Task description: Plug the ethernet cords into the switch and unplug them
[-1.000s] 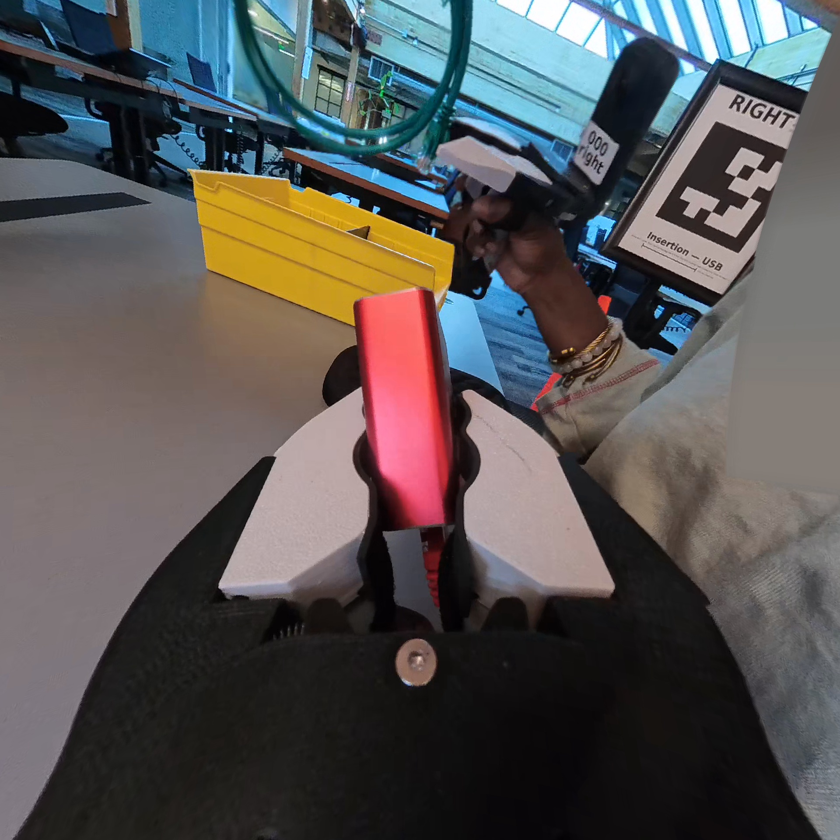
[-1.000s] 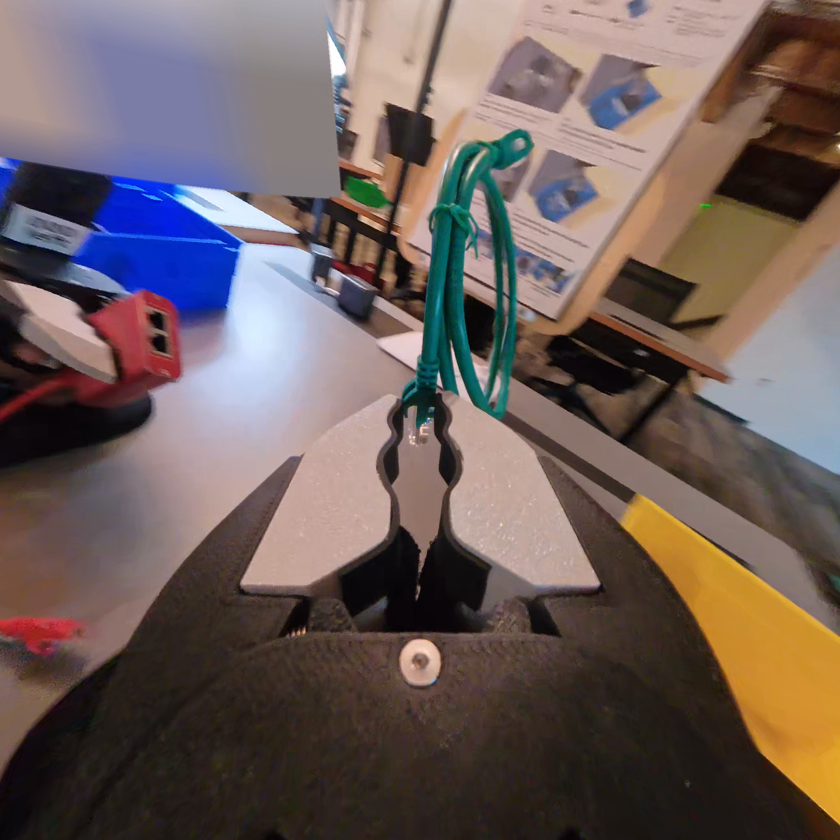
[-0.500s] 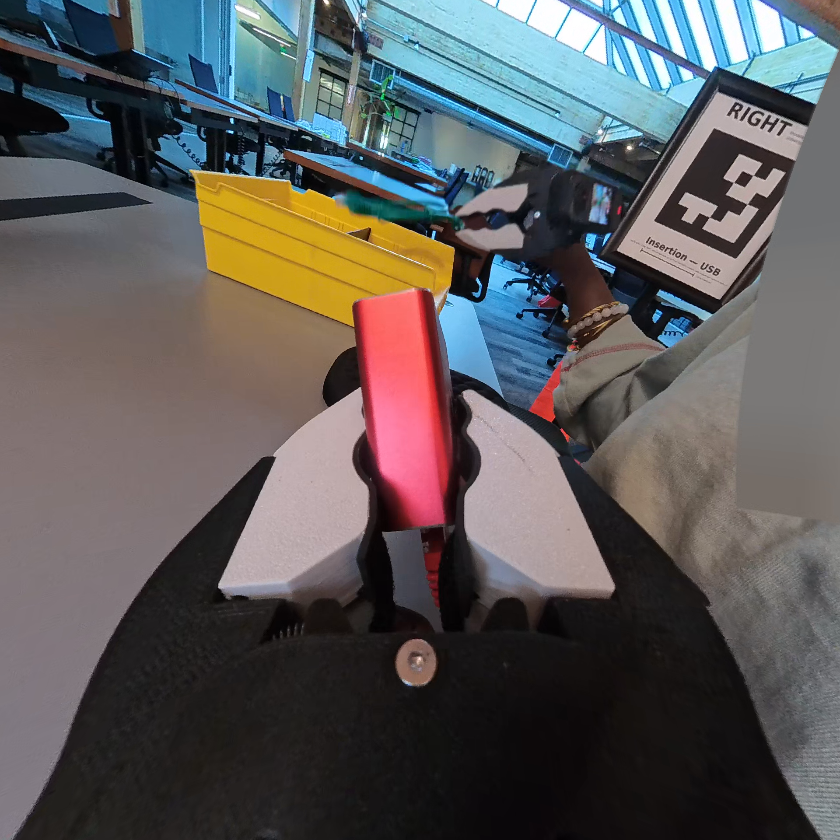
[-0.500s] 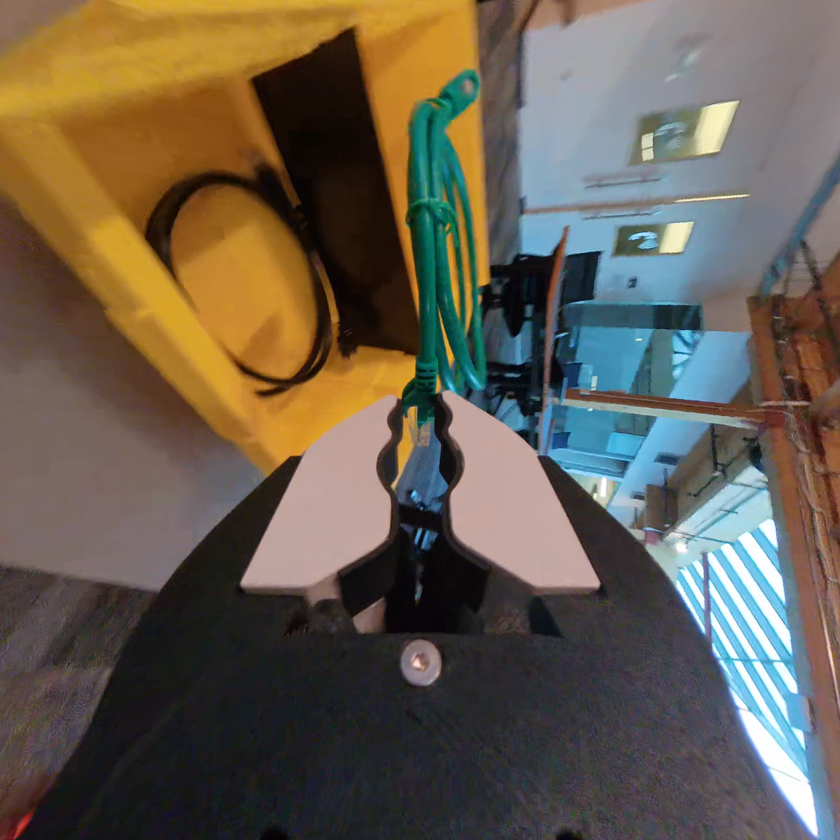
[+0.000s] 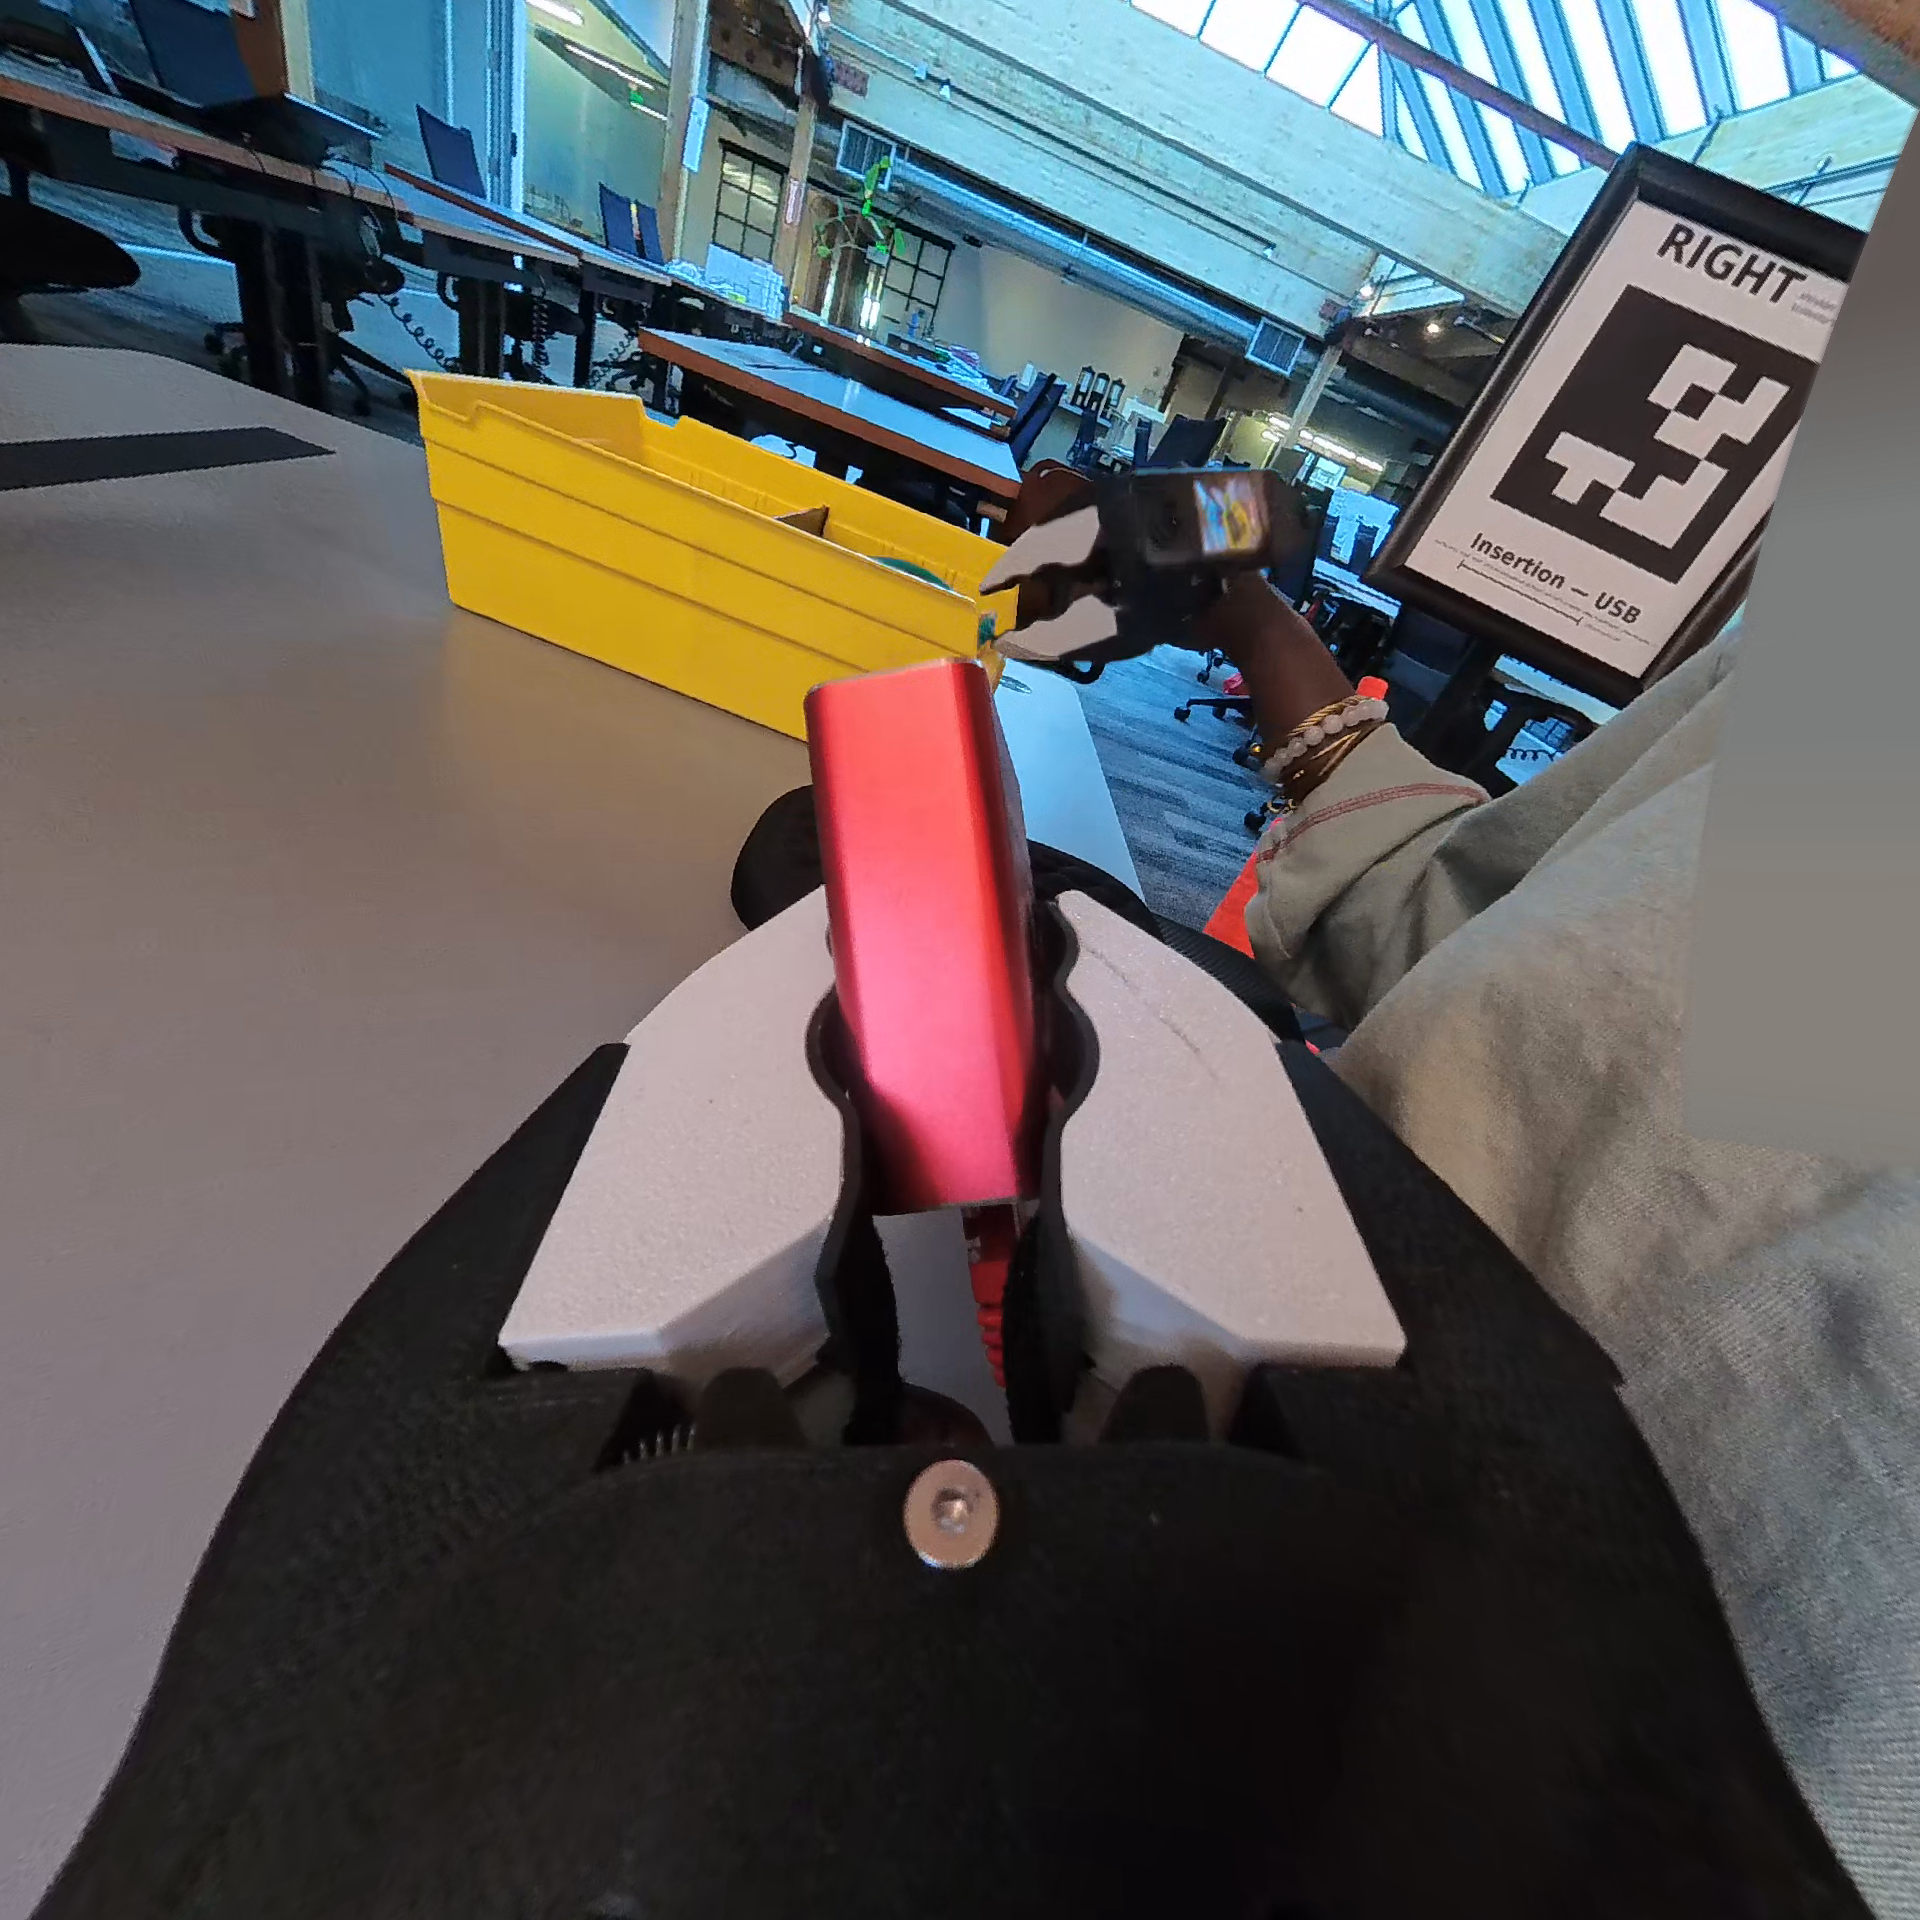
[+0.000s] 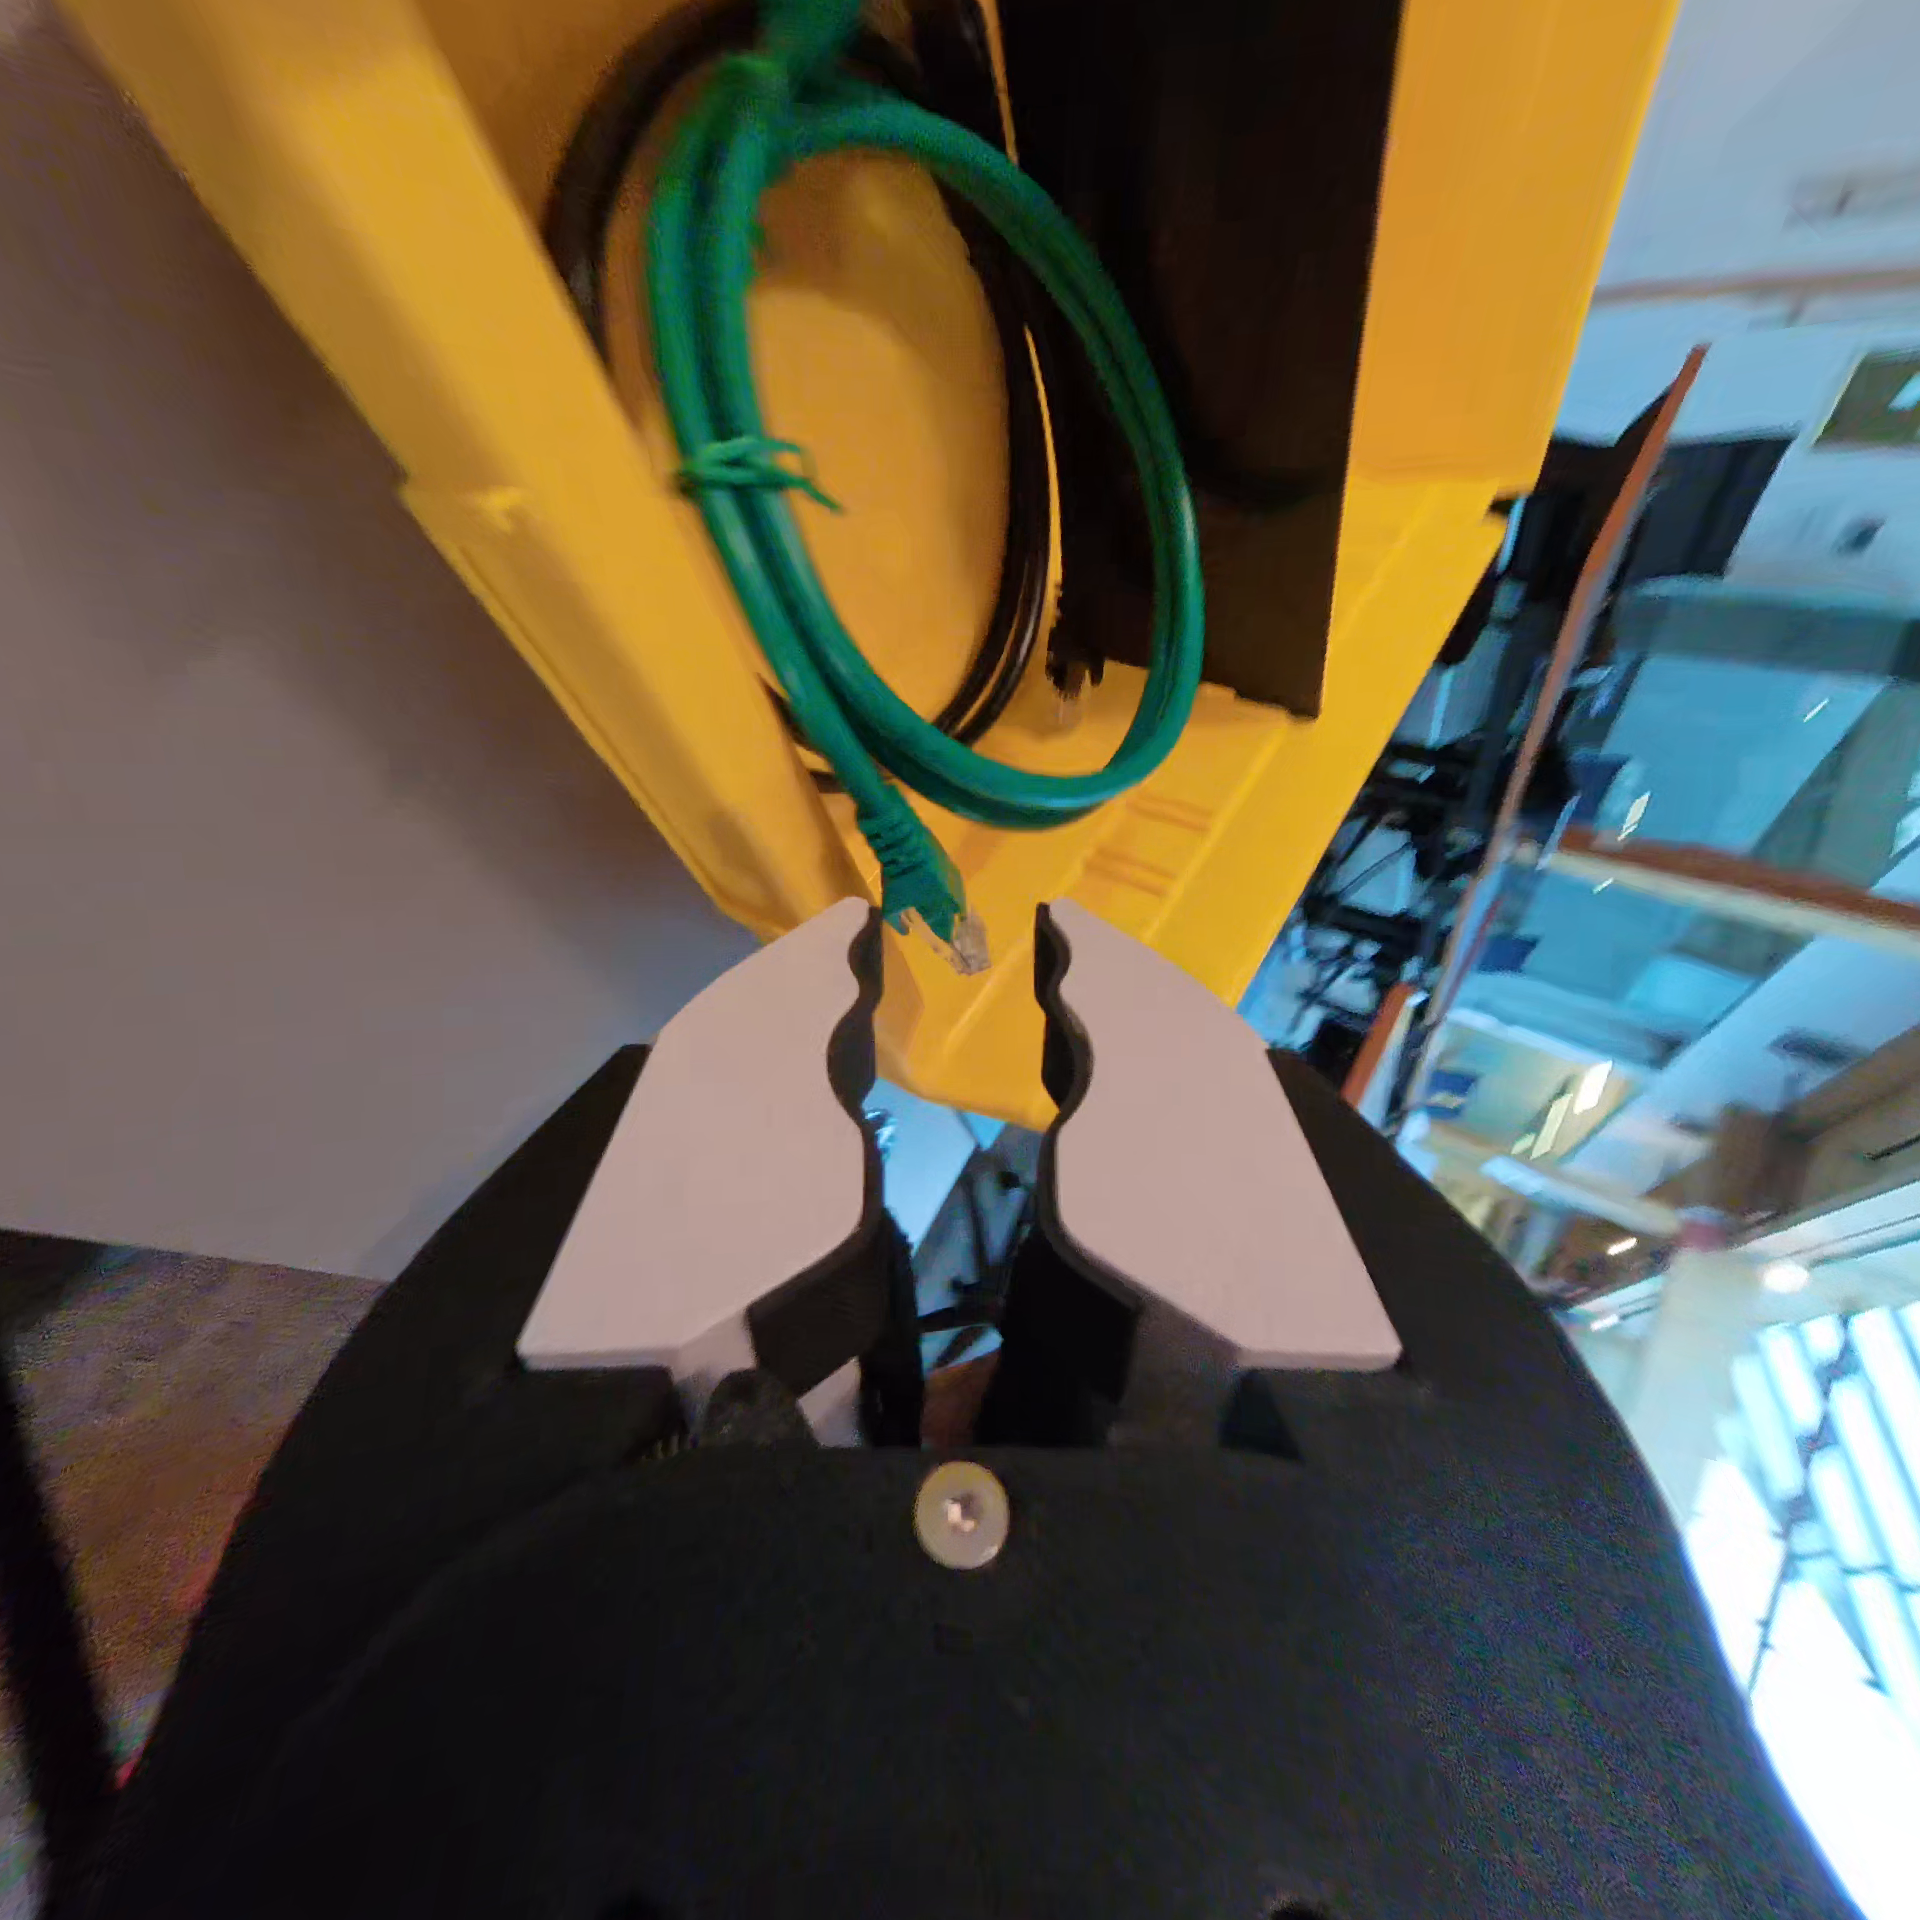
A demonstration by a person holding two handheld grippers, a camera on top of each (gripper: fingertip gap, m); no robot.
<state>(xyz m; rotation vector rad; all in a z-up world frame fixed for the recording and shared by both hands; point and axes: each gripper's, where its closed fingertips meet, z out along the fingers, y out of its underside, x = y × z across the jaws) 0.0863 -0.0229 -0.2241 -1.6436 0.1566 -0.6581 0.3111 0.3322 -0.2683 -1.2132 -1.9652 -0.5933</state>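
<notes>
Nearest you, your left gripper (image 5: 940, 1039) pinches the red switch (image 5: 925, 935) between its pale, grainy fingers (image 5: 686, 1153); the smooth metal box stands nearly upright, tilted slightly back, with a red ribbed cord end (image 5: 989, 1278) showing beneath it. It sits low over the grey table (image 5: 260, 883).

Your right gripper (image 6: 958, 925) has its jaws spread, wavy black inner edges apart. Just beyond the tips, the clear plug of the green ethernet cord (image 6: 914, 644) sits free between them; I cannot tell if it touches the left finger. The tied green coil lies in the yellow plastic bin (image 6: 436, 312) over a black cord (image 6: 1013, 582).

In the left wrist view, your right hand (image 5: 1262, 644) reaches out level at the bin's near corner, beaded bracelets (image 5: 1320, 732) at the wrist, grey sleeve (image 5: 1382, 883) behind. Farther right stands a black-framed sign (image 5: 1631, 436) bearing a square black-and-white marker and printed words.
</notes>
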